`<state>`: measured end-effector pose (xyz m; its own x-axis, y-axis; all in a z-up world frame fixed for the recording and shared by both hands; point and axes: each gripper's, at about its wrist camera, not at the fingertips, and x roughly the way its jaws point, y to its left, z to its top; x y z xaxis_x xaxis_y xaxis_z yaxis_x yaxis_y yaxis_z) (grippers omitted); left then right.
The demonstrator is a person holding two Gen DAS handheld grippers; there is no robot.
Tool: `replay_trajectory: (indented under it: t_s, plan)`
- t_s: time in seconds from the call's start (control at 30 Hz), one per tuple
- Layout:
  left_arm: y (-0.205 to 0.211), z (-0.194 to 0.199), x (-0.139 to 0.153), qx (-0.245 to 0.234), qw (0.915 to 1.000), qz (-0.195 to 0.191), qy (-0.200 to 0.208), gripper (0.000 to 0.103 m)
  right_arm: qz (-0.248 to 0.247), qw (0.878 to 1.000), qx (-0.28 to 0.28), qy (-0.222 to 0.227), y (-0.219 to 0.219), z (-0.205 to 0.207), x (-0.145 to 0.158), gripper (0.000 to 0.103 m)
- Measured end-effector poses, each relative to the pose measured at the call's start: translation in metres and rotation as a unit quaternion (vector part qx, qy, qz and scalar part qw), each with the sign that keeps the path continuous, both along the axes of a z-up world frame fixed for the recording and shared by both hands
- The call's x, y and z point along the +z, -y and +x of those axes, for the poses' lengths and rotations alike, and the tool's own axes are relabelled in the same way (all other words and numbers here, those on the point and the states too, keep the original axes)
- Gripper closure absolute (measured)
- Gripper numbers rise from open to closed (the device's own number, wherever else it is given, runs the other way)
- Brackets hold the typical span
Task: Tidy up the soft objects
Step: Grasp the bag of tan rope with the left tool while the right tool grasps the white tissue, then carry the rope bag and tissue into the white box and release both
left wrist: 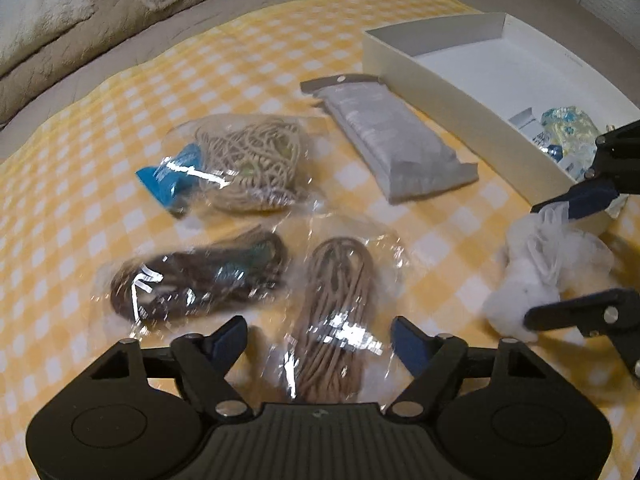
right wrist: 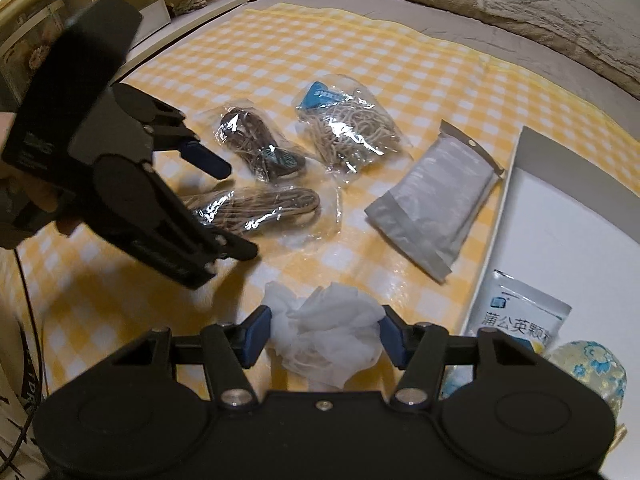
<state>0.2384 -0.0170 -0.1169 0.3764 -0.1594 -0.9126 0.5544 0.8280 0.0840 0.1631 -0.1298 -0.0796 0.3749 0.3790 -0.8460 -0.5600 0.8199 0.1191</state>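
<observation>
Motion blur softens both views, and glare on the plastic bags hides much of their contents. Only a corner of the white box (left wrist: 452, 80) shows at the right edge of the right wrist view, where a printed sachet (right wrist: 520, 312) and a blue-flowered bundle (right wrist: 588, 368) are cut off by the gripper body.

Right gripper (right wrist: 324, 340), at the bottom centre of its view, is about half open, with both blue pads pressed into a crumpled white mesh puff (right wrist: 332, 332), held over the yellow checked cloth (right wrist: 280, 40) just beside the box.

Left gripper (left wrist: 320, 344), bottom centre of its own view, stands partly open and angled steeply down, its jaws either side of a clear bag of tan cord (left wrist: 336, 300); the pads are not touching it. Its hand is barely visible at the left edge of the right wrist view.

A bag of dark cord (left wrist: 200, 280), a bag of pale cord (left wrist: 244, 164) and a grey pouch (left wrist: 396, 140) lie mid-frame.
</observation>
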Motion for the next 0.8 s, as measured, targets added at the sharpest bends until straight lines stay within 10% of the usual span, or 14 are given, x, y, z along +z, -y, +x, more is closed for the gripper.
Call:
replay_trajectory:
  t_s: [0.37, 0.8]
  plan:
    - [0.003, -0.003, 0.015, 0.030, 0.9982, -0.040, -0.032, 0.053, 0.009, 1.000, -0.018, 0.012, 0.010, 0.001, 0.009, 0.044]
    - [0.023, -0.013, 0.077, 0.079, 0.9886, -0.110, 0.066, 0.053, 0.054, 0.994, -0.079, 0.057, 0.054, 0.001, 0.040, 0.044]
